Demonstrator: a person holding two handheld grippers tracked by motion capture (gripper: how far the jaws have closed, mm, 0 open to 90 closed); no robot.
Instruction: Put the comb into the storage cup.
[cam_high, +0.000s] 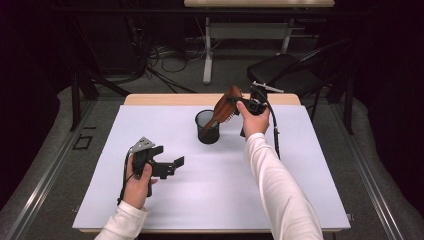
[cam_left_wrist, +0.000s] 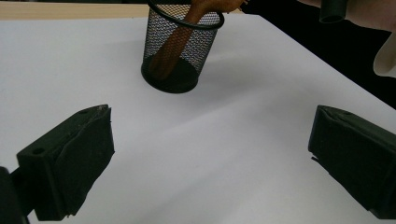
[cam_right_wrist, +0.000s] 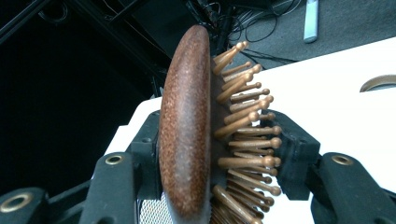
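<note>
**Brush handle in cup, head in my right tool**

My right tool (cam_high: 239, 103) is clamped on the head of the wooden brush (cam_high: 223, 108): one jaw bears on the smooth back, the other on the bristle side, as the right gripper view shows (cam_right_wrist: 187, 140). The brush lies tilted, its long axis running from the head at my tool down and to the left into the mesh cup (cam_high: 207, 127), where the handle end sits inside the rim (through the mesh it looks to reach the bottom, though I cannot confirm contact). The cup stands upright on the surface (cam_high: 200, 200), just left of and below my right tool.

My left tool (cam_high: 170, 166) rests well apart, jaws wide and empty, pointed toward the cup (cam_left_wrist: 180, 51).

I judge that release turns on the handle being seated.

No brand, label or writing is legible on brush, cup or tools.
</note>
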